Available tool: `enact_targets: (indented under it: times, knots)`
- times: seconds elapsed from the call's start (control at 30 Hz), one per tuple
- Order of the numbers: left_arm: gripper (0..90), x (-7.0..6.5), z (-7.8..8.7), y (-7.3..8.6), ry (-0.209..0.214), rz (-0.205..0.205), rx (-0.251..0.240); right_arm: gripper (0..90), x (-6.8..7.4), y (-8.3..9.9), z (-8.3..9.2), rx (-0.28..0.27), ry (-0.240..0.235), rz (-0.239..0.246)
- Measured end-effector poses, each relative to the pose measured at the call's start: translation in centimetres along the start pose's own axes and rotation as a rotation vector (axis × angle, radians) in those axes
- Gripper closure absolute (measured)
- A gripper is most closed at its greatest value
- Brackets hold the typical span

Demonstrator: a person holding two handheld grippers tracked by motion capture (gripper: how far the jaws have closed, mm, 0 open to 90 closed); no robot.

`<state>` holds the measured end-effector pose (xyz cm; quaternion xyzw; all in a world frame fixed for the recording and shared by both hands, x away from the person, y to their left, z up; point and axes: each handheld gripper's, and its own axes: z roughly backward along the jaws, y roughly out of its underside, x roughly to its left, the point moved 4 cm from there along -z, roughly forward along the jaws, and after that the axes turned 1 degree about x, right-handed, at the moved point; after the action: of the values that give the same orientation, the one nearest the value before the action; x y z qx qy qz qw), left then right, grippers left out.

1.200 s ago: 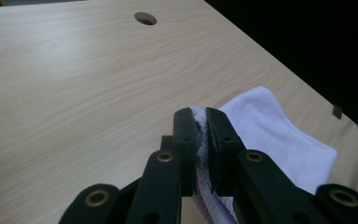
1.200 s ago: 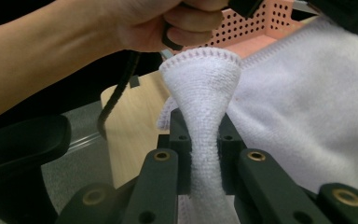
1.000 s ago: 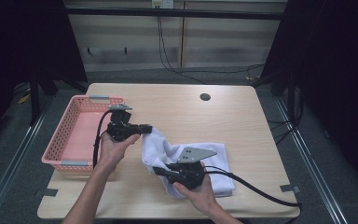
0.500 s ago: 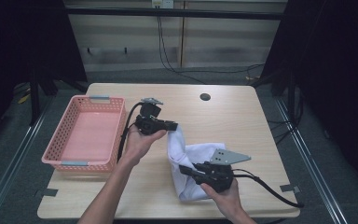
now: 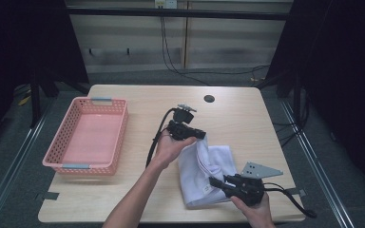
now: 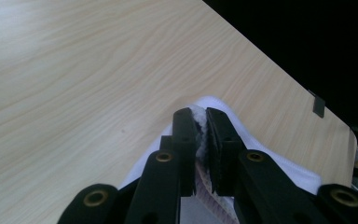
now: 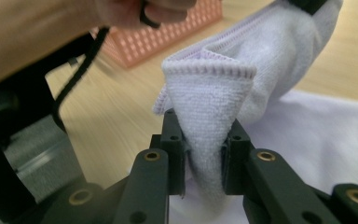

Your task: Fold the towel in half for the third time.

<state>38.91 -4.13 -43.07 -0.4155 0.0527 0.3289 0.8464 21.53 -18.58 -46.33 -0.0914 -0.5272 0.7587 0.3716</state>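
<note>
Wooden table (image 5: 138,190) boards fill the middle of a dark room, and two hands work over them with a white towel (image 5: 195,183).

Nearest to the person, at the front edge, is the right gripper (image 5: 217,182). A folded corner of the towel sits between its jaws. Its jaws have just been opening a little, but in the right gripper view the pads (image 7: 176,140) still touch the cloth on both sides, so it holds the towel (image 7: 214,116) for now.

A bit farther back is the left gripper (image 5: 200,135). Its jaws are almost closed, with only a thin gap, and they pinch the towel's stitched edge (image 6: 200,126). That part of the towel is lifted off the table, and the rest lies in a soft heap near the front right corner.

The towel looks light, soft and floppy. It will bend and sag anywhere it is not held. It will not break, but a thin edge could slip out of loose jaws. The best places to grab look like the corners and the thick hem, with a good bite of cloth.

Farther away on the left sits a pink basket (image 5: 57,142). At the back of the table is a small dark hole (image 5: 209,99). Behind that are cables on the floor.
</note>
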Motion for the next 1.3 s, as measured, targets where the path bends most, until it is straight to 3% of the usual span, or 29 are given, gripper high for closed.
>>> enact_targets:
  times: [0.2, 0.37, 0.4, 0.43, 0.57, 0.73, 0.87, 0.97, 1.07, 1.17, 1.3]
  knots:
    - [82.6, -0.5, -3.6, 0.1, 0.018, 0.015, 0.023, 70.7, -1.7, 1.5, 1.4, 0.048, 0.033, -0.018]
    - [80.7, -0.1, -5.7, 0.7, 0.034, 0.042, 0.015, 66.9, -2.8, 3.2, 2.6, 0.115, 0.076, -0.031]
    - [78.5, -0.1, -5.9, 0.8, 0.056, 0.039, 0.008, 65.6, -3.1, 3.5, 2.9, 0.131, 0.089, -0.044]
    - [77.7, -0.1, -6.0, 0.9, 0.051, 0.031, 0.008, 63.7, -3.3, 3.7, 3.2, 0.132, 0.088, -0.047]
    - [64.2, 0.0, -5.3, 0.8, 0.059, 0.036, -0.037, 51.4, -3.7, 4.3, 4.2, 0.147, 0.095, -0.056]
    - [51.9, 0.6, -2.8, 1.0, 0.052, 0.013, -0.077, 40.6, -4.6, 4.1, 5.3, 0.109, 0.132, -0.082]
    - [56.8, 0.9, -0.9, 2.5, 0.043, -0.027, -0.077, 38.3, -5.1, 3.1, 5.6, 0.072, 0.148, -0.070]
    - [70.4, 1.0, -0.2, 4.6, 0.043, -0.055, -0.052, 45.5, -5.7, 2.0, 4.7, 0.072, 0.138, -0.055]
    - [80.1, 1.0, 0.5, 6.3, 0.051, -0.079, -0.037, 53.2, -6.5, 1.0, 2.5, 0.112, 0.144, -0.032]
    - [79.2, 1.0, 0.8, 7.6, 0.088, -0.068, -0.044, 55.1, -8.1, 0.6, 0.5, 0.138, 0.181, -0.042]
    - [74.2, 1.5, -0.5, 9.3, 0.077, -0.057, -0.013, 66.4, -9.7, 1.4, -1.0, 0.197, 0.232, -0.061]
